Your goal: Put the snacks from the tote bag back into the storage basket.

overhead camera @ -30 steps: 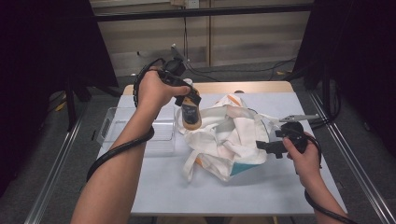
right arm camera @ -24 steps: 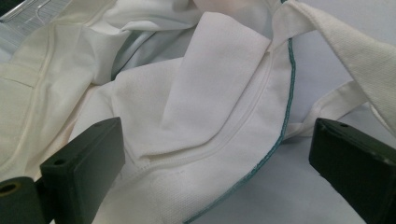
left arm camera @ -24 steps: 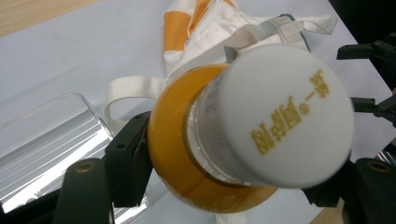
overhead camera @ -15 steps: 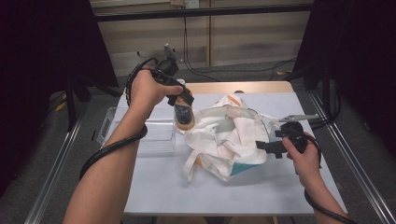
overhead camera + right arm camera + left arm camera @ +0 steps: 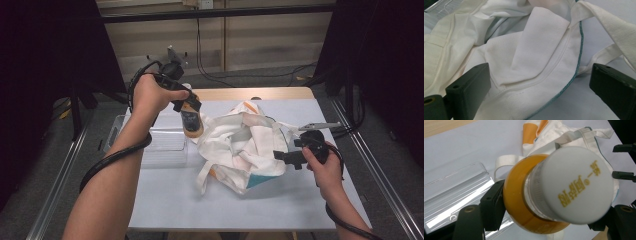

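- While the left tongs [image 5: 192, 116] hang above the bench [image 5: 200, 210], they are clenched on a small clear bottle of orange liquid with a broad white cap [image 5: 559, 192]; the left gripper view shows the black pads pressed to opposite sides of the body, just under the shoulder.
- The bottle is held in the air between a clear, ribbed plastic tray [image 5: 162, 145] and a crumpled white cloth tote bag with orange and teal trim [image 5: 245, 145], near the bag's upper left edge.
- Handling, as judged: the bottle looks rigid, smooth and full, so moderately heavy for its size and liable to slip or swing if the grip loosens. The best hold is on the straight body below the shoulder, as now; the cap is wider and offers poorer purchase.
- The bag is soft and limp; it will sag and fold shut unless its mouth is held apart. Its stitched, teal-edged hem [image 5: 571, 75] is the firmest place to pinch.
- The right tongs [image 5: 280, 156] are released: in the right gripper view the jaws stand wide, with the bag's hem lying between them and no pad pressing on the cloth.
- Obstructions: loose white straps [image 5: 506, 161] and folds of cloth lie across the opening and may catch the bottle's base. The tray sits just beside the bag at its left.
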Tool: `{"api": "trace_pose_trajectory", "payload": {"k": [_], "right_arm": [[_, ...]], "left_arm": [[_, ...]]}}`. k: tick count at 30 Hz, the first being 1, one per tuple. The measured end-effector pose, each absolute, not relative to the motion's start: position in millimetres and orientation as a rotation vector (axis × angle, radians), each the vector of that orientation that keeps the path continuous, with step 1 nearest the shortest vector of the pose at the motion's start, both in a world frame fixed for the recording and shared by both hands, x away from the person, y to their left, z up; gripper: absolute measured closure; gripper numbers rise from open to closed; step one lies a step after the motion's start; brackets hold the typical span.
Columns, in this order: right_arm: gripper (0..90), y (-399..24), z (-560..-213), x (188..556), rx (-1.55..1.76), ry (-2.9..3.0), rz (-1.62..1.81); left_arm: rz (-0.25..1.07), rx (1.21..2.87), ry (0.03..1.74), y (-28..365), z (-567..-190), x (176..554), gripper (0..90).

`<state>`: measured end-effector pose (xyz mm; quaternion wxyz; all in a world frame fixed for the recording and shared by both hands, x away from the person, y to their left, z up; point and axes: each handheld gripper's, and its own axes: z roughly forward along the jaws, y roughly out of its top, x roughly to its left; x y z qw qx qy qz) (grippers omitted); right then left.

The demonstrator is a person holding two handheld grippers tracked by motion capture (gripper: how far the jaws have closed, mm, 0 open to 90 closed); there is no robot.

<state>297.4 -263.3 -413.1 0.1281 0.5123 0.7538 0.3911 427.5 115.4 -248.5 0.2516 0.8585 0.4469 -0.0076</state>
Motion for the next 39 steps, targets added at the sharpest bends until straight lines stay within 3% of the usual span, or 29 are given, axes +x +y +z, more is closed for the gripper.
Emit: {"api": "trace_pose_trajectory", "payload": {"k": [39], "right_arm": [[3.4,-261.8,-412.1,297.2,1.479,2.200,1.135]], "left_arm": [[0.031,2.334,1.305,149.1,-255.1,433.5,30.3]]}}
